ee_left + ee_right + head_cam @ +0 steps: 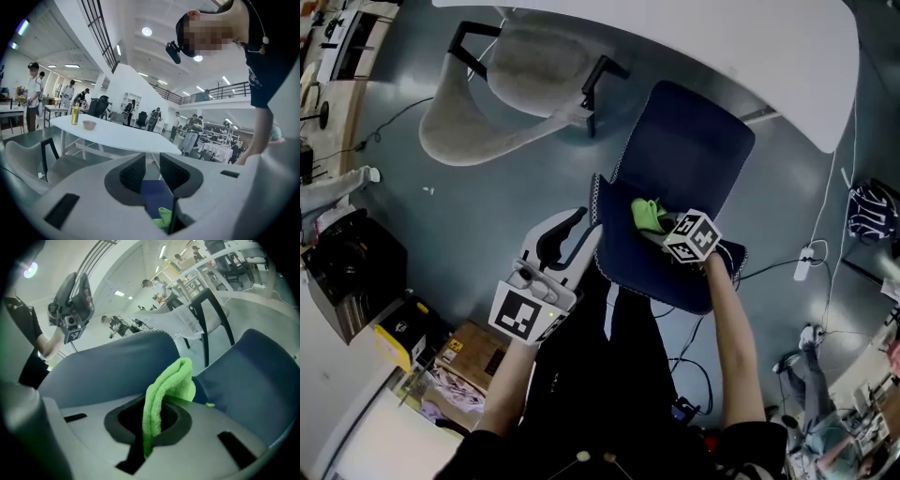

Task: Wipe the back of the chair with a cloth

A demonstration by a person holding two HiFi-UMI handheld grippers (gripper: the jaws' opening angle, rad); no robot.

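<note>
While the right gripper point(666, 228) clamps the folded lime-green microfibre cloth point(649, 214) against the dark blue upholstered chair back point(642, 267), wiping looks begun. How much is done is unclear. Left gripper point(581, 230): jaws apart, empty, just beside the back's edge.

Open floor point(459, 225) at centre left: free passage beside the blue chair point(694, 150). Grey chair point(516, 84) at upper left and white worktop point(722, 37) along the top block the far side; cardboard box point(473, 352) crowds lower left.
</note>
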